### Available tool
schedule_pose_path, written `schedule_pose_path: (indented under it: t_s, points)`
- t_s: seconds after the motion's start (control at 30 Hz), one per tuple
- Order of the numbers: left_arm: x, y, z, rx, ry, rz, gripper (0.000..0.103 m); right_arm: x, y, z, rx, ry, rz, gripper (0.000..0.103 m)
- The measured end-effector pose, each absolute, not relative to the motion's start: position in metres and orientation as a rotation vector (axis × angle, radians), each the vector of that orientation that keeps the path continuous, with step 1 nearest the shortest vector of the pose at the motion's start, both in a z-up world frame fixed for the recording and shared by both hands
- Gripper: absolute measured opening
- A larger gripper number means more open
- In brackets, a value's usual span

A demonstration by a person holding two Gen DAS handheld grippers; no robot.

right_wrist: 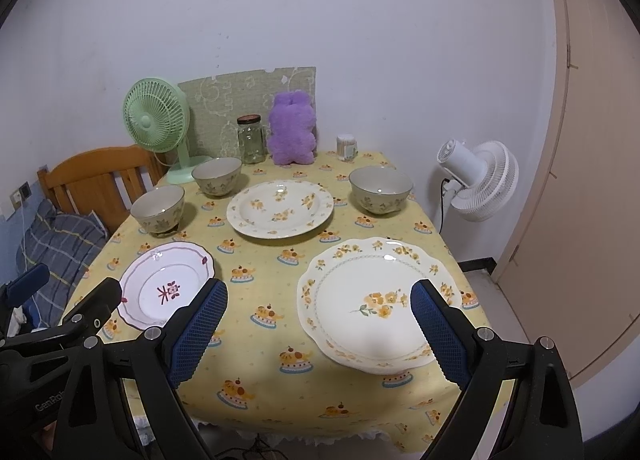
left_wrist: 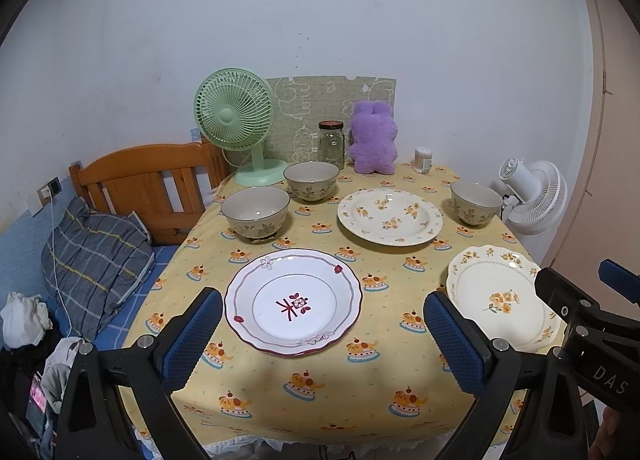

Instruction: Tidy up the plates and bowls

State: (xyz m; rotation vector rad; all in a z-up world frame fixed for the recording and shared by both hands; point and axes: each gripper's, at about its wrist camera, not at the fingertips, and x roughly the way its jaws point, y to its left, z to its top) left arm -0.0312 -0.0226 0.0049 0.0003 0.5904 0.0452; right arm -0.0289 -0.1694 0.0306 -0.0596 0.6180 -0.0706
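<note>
On the yellow tablecloth (left_wrist: 320,392) lie three plates and three bowls. A white plate with a red rim (left_wrist: 293,302) (right_wrist: 166,290) lies front left. A scalloped plate with yellow flowers (left_wrist: 500,298) (right_wrist: 378,302) lies front right. A round flowered plate (left_wrist: 390,215) (right_wrist: 280,208) lies behind them. Two bowls (left_wrist: 255,211) (left_wrist: 311,179) stand at the left, also in the right wrist view (right_wrist: 158,208) (right_wrist: 217,175). A third bowl (left_wrist: 476,201) (right_wrist: 380,189) stands far right. My left gripper (left_wrist: 324,336) is open above the red-rimmed plate. My right gripper (right_wrist: 320,324) is open above the scalloped plate.
A green fan (left_wrist: 236,119), a glass jar (left_wrist: 331,143), a purple plush toy (left_wrist: 372,139) and a small container (left_wrist: 423,159) stand along the table's back edge. A wooden bed frame (left_wrist: 148,179) with a pillow is left. A white fan (right_wrist: 480,179) stands right.
</note>
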Motion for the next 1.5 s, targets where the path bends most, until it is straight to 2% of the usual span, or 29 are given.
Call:
schedule_pose_path:
  t_s: [0.9, 1.5]
  points:
    - [-0.027, -0.016, 0.001, -0.002, 0.594, 0.034, 0.096, -0.026, -0.157, 0.029, -0.065, 0.621, -0.07, 0.095]
    - [0.033, -0.015, 0.002, 0.045, 0.66, -0.066, 0.088, 0.017, -0.147, 0.024, -0.013, 0.675, -0.146, 0.09]
